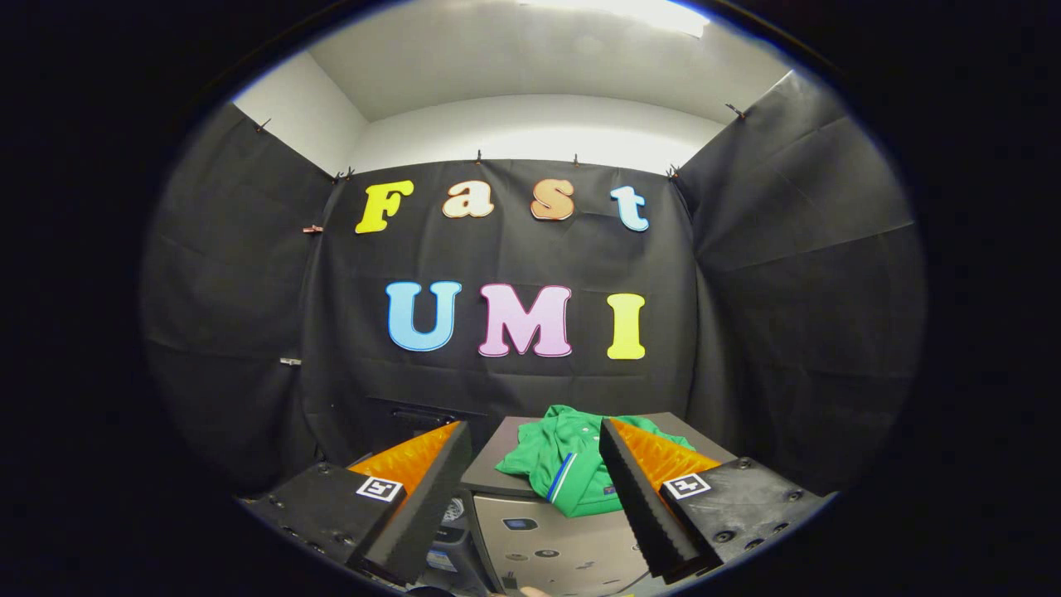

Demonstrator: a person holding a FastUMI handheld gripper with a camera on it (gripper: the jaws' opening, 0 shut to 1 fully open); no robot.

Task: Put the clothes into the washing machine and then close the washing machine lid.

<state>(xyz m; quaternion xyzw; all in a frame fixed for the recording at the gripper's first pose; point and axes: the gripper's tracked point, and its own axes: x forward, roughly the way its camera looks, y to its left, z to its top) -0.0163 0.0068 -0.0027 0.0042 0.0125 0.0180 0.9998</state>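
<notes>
A green garment (572, 464) with a blue-and-white stripe lies crumpled on the flat grey top of the washing machine (497, 464), one edge drooping over its front panel, which carries small buttons.

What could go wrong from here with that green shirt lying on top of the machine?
The green shirt lies crumpled on the washing machine, one part drooping over its front edge, so a pinch may catch just a fold and let the rest trail or slip off. The hand-held gripper is open and short of the shirt; coming in low, its fingers could knock the machine's front edge.
</notes>
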